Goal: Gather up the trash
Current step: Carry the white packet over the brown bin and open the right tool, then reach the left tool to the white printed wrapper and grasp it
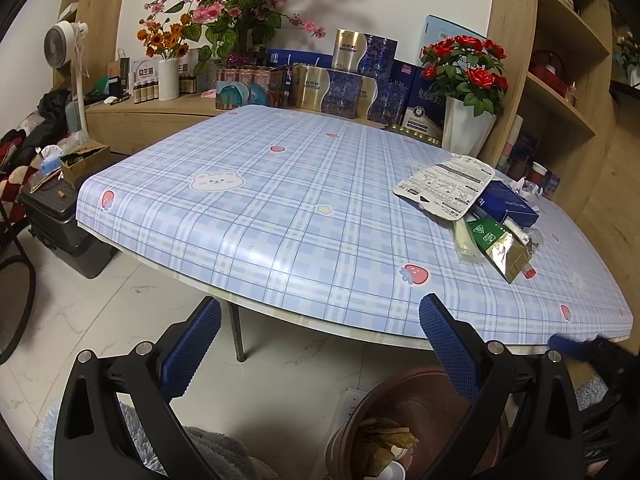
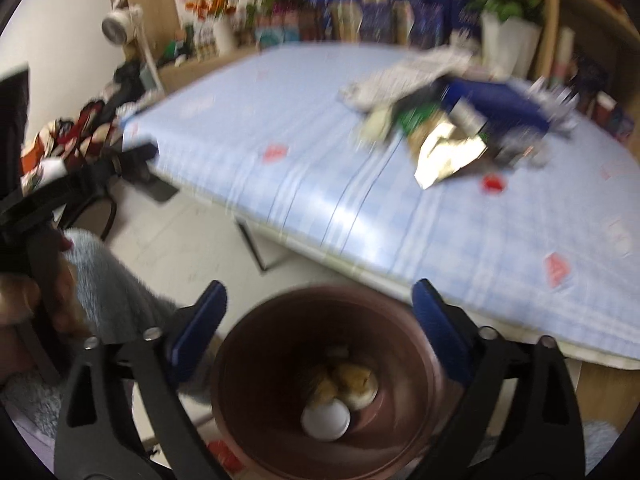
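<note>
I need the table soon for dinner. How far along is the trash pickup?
Some is done: the brown bin on the floor already holds crumpled brownish scraps and a white cup. Nothing is in hand: the right gripper is open above the bin and the left gripper is open and empty. Left: a pile on the table, including a printed white package, a blue box and a green-and-gold wrapper.

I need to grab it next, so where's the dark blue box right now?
In the left wrist view the dark blue box lies in the trash pile on the table's right side, under the white printed packet.
</note>
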Demonstrator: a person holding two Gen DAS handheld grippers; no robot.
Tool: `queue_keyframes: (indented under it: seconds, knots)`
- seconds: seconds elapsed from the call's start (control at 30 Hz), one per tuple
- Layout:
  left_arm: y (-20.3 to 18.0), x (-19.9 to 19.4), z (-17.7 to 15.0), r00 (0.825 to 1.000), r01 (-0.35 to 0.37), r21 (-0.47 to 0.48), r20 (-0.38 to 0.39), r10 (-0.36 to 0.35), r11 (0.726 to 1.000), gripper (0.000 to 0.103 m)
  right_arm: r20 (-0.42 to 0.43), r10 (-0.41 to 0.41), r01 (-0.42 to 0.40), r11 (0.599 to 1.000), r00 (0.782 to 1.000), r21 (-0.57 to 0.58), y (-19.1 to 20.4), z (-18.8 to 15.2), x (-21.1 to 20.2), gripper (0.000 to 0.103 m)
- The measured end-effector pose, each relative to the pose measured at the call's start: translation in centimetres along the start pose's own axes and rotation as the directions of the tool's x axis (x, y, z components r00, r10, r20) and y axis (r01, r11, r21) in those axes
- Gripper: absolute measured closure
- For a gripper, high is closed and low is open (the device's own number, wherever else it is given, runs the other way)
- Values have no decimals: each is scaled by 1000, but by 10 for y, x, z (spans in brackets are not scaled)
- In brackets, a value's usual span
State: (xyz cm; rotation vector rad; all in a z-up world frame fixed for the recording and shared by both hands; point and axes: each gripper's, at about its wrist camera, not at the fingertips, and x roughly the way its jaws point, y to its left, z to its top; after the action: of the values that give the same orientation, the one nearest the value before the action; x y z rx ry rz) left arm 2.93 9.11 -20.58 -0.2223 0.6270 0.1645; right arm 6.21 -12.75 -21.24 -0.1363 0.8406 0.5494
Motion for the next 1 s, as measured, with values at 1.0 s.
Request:
queue_keyframes:
  seconds: [1.0]
  knots:
    - [-78, 26, 49, 996, 72, 237, -68, -57, 969, 6, 196, -304, 247, 931, 932, 269, -132, 13, -57, 6]
